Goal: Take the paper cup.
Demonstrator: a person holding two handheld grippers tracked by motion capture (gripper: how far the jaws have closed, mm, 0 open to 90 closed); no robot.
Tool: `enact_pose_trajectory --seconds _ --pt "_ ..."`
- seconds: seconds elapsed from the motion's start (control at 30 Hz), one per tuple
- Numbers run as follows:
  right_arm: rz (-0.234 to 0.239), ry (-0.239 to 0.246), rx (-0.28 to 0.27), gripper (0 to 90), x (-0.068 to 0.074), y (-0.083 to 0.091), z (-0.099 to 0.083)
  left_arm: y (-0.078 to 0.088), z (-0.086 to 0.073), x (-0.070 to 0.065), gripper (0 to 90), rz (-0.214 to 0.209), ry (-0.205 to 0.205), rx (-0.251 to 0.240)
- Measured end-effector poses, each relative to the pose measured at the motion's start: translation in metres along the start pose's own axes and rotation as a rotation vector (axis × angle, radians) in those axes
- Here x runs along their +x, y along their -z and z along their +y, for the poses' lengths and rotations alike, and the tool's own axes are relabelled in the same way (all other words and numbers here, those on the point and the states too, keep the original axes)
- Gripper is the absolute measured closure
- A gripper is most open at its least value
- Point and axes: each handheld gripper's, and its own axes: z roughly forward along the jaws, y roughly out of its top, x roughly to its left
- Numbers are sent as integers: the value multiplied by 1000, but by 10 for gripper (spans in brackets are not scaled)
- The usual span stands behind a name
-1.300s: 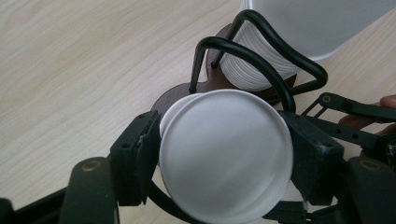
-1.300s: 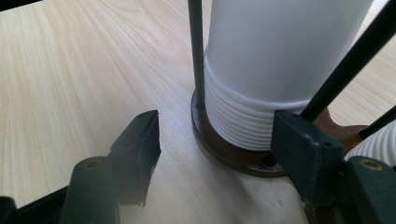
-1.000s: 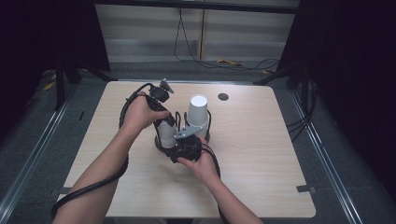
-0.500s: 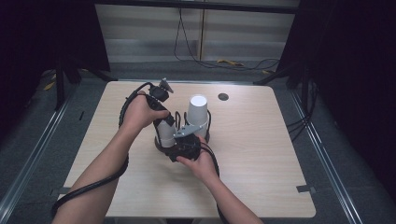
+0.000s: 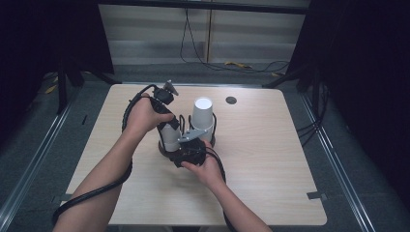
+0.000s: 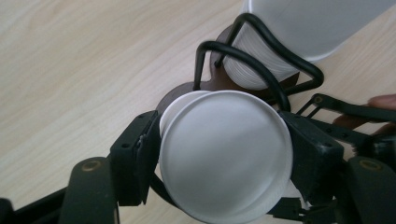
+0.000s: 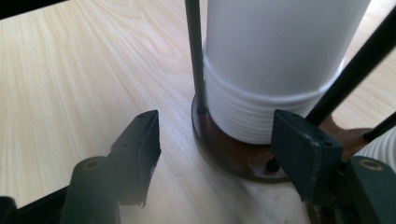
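Paper cup (image 6: 226, 154), white, upturned: gripped at its sides by the left gripper (image 6: 219, 158), whose jaws are closed partway on it, directly over the near ring of a black wire cup holder (image 6: 261, 70). Stack of cups (image 7: 275, 70): seated in the far ring, on the brown base (image 7: 233, 156). Right gripper (image 7: 224, 154): jaws held partly open beside the base and stack, nothing pinched. Table (image 5: 270, 159): pale wood. Progress is judged midway; whether the held cup is being lifted out or lowered in cannot be told.
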Motion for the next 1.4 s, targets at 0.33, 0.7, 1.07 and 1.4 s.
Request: enact_pose_trajectory --seconds 0.33,0.7,1.07,1.4 --pt "-6 -4 -1 335 -1 3 -8 -7 2 1 331 -14 28 37" --pt "-3 1 -29 341 1 10 -1 -7 2 9 331 -60 51 63" --pt "1 -5 -23 332 1 4 -1 -7 5 -1 333 0 18 95" --pt "14 -2 -36 331 0 2 1 -2 7 -2 333 25 -8 105"
